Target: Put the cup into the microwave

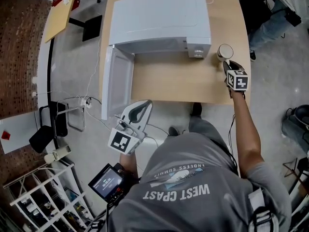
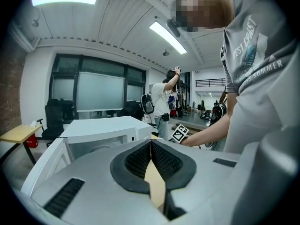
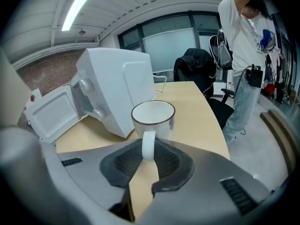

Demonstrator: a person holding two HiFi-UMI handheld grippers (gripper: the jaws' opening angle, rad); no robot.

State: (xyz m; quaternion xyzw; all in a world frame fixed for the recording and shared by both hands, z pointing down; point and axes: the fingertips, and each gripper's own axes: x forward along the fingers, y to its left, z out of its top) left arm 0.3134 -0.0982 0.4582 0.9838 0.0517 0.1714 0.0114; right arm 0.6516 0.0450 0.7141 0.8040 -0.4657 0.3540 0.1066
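A white microwave [image 1: 159, 18] fills the back of the worktop [image 1: 183, 81], its door [image 1: 116, 81] swung open along the left edge; its knob panel [image 1: 198, 52] stands between the cavity and the cup [image 1: 225, 51]. A black office chair [image 3: 197, 64] and a standing person [image 3: 239, 32] are beyond the table. The white cup stands near the worktop's right edge, just right of the microwave's front corner. The right gripper [image 1: 227, 64] pinches its handle [image 3: 148, 146]. The cup is upright, mouth up, with the handle pointing at the gripper. The left gripper [image 1: 147, 103] hangs off the front edge, jaws pressed together and empty.
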